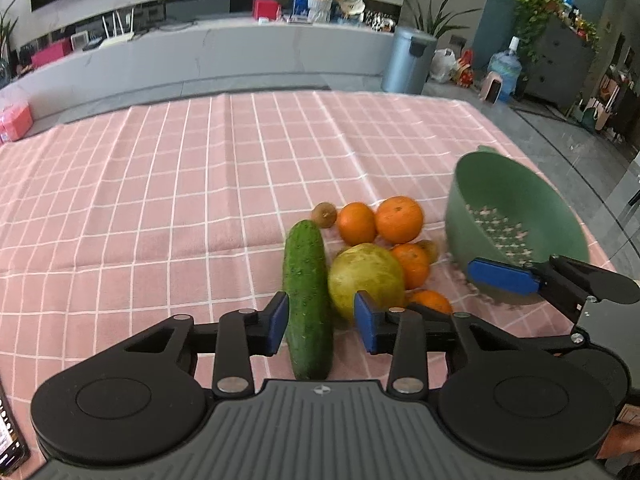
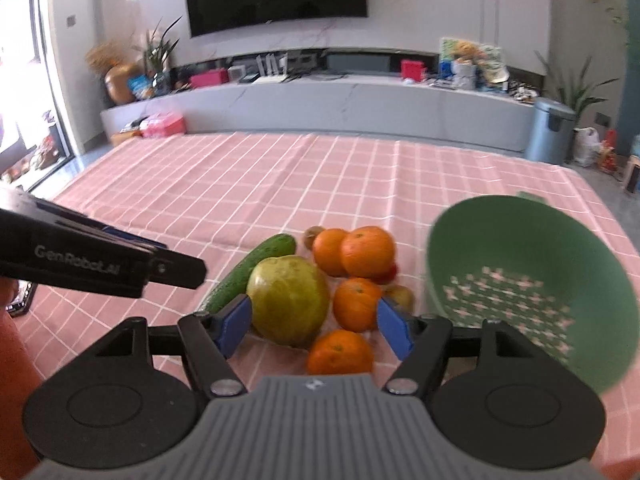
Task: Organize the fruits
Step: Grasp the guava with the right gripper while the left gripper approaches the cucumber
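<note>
- Left gripper (image 1: 321,322) spread wide, blue pads (image 1: 277,324) either side of the near end of the cucumber (image 1: 307,300); left pad looked to be at the skin, right pad clear of it and just in front of the large yellow-green fruit (image 1: 366,280). Contact not certain.
- Right gripper (image 2: 316,326) also spread wide, clamped on nothing; left pad (image 2: 236,324) close against the yellow-green fruit (image 2: 288,300), right pad just beside an orange (image 2: 356,304).
- Fruit bunched together on the pink checked tablecloth (image 1: 160,200): cucumber lying lengthwise on the left, yellow-green fruit touching it, several oranges behind and to the right, a kiwi (image 1: 324,214) at the far edge.
- One more orange (image 2: 340,352) lay nearest the right gripper, between its fingers.
- Green colander (image 1: 516,228) tilted on its side just right of the pile, opening toward the cameras, nothing inside.
- In the left wrist view, one finger of the right gripper (image 1: 504,276) sat in front of the colander's lower rim; touching or not could not be told.
</note>
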Motion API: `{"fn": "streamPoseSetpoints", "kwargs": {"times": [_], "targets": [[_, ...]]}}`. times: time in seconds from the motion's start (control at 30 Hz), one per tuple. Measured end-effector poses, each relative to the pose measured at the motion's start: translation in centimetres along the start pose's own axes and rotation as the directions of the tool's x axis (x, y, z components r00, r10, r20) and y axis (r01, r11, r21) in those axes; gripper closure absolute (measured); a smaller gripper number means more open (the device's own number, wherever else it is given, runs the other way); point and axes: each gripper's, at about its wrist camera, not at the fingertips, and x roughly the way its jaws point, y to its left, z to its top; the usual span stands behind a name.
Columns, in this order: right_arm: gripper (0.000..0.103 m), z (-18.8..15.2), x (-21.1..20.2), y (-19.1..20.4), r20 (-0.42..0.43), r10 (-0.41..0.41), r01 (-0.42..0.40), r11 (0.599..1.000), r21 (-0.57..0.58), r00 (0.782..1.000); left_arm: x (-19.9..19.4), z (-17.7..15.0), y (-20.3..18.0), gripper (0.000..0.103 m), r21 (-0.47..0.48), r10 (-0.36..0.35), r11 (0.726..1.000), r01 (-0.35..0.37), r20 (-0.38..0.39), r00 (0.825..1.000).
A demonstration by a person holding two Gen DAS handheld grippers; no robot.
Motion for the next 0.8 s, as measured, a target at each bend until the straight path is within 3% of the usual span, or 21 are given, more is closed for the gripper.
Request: {"fn": "streamPoseSetpoints", "kwargs": {"times": [0.33,0.73,0.8], "targets": [[0.037,0.8,4.5,1.7,-0.043,0.015,-0.020,0.993,-0.120,0.999,3.7,0.7,2.9,0.058,-0.067,-0.055,0.996,0.051,-0.064,0.996],[0.037,0.8,6.2,3.0,-0.061,0.019,-0.029,0.987,-0.161,0.998,4.3,0.5,4.7,0.058,-0.142,-0.117,0.984,0.109,-0.045,0.992],[0.041,0.7,6.3,2.9,-0.058,0.011,-0.020,0.987,-0.158,0.998,4.5,0.6,4.8,0.058,-0.146,-0.120,0.983,0.113,-0.044,0.992]]}}
